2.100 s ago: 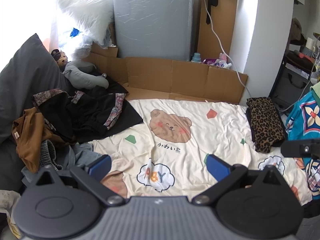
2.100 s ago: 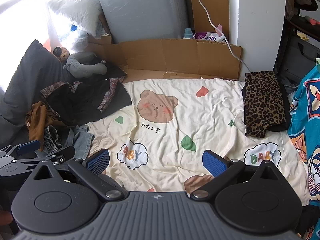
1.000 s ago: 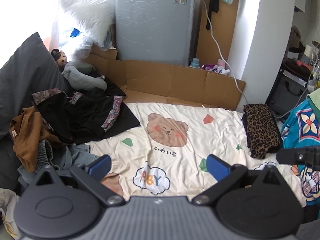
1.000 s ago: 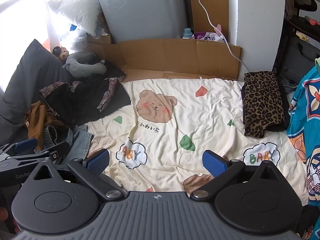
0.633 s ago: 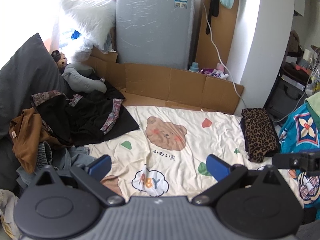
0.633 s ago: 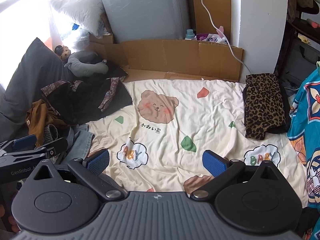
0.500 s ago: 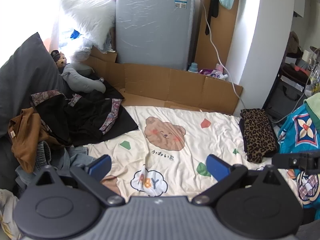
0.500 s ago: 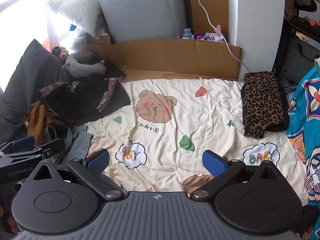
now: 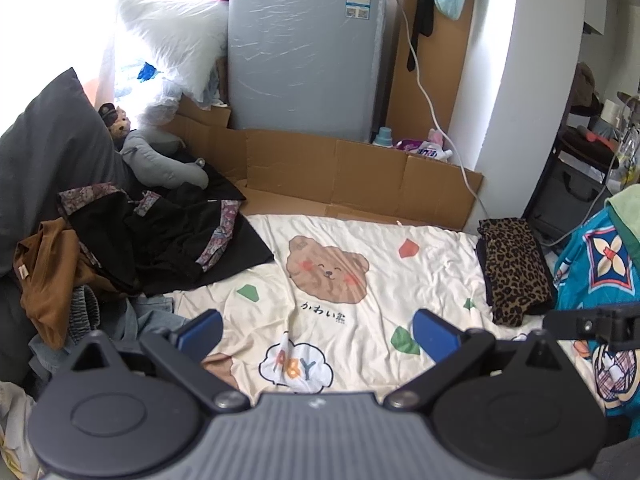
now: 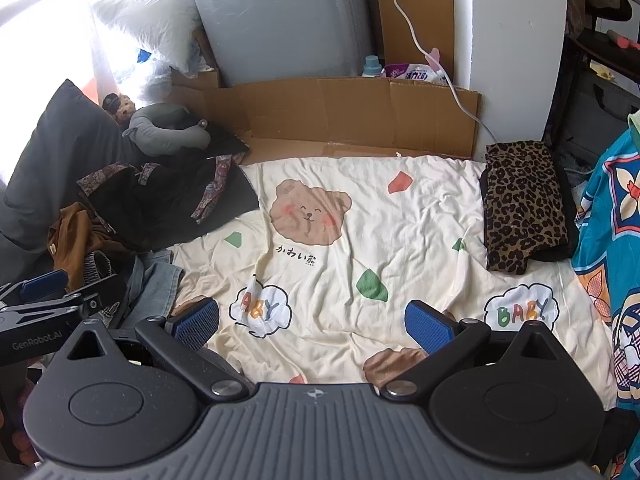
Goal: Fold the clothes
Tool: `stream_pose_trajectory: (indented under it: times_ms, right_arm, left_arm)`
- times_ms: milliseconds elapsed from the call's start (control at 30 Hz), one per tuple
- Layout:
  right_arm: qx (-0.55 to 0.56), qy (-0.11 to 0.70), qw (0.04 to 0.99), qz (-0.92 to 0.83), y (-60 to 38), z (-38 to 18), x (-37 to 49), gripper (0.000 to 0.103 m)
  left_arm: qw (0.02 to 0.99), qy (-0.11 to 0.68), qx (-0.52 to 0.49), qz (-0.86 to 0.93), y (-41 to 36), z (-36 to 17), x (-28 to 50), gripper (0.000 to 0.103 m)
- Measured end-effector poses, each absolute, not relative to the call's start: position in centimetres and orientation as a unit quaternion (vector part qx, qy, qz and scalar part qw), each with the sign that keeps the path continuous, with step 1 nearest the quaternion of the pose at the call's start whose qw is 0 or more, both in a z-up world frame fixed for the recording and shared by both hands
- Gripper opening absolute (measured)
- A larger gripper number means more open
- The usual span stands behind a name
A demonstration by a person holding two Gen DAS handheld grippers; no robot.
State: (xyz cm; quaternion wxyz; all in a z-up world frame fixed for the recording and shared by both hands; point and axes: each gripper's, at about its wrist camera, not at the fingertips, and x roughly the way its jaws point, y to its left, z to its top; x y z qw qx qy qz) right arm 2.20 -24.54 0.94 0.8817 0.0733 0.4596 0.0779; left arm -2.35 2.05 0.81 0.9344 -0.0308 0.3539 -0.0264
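A heap of unfolded clothes lies at the left: a black garment with floral trim (image 9: 172, 240) (image 10: 168, 204), a brown garment (image 9: 44, 272) (image 10: 76, 236) and blue jeans (image 9: 136, 320) (image 10: 156, 284). A folded leopard-print garment (image 9: 514, 264) (image 10: 522, 200) rests at the right edge of a cream bear-print blanket (image 9: 360, 280) (image 10: 400, 240). My left gripper (image 9: 318, 332) hangs open above the blanket's near part, holding nothing. My right gripper (image 10: 312, 326) is open too, above the blanket and empty.
A grey pillow (image 9: 48, 152) and a grey plush toy (image 9: 160, 160) sit behind the heap. Cardboard (image 9: 360, 176) and a grey appliance (image 9: 304, 48) line the back. A white column (image 9: 532, 80) stands at the right, and teal patterned fabric (image 10: 616, 208) borders the blanket.
Both grippers stay open and empty. The left wrist view has pulled back and up a little, showing more of the room; the right view barely shifts.
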Motion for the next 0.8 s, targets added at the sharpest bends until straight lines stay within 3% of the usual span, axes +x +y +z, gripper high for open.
stream_pose_trajectory:
  times_ms: [800]
  right_arm:
    - [0.089,0.458,0.88,0.082,-25.0,1.3,2.2,0.102]
  left_arm:
    - [0.936,0.351,-0.03,-0.027,1.8,1.5,-1.3,0.102]
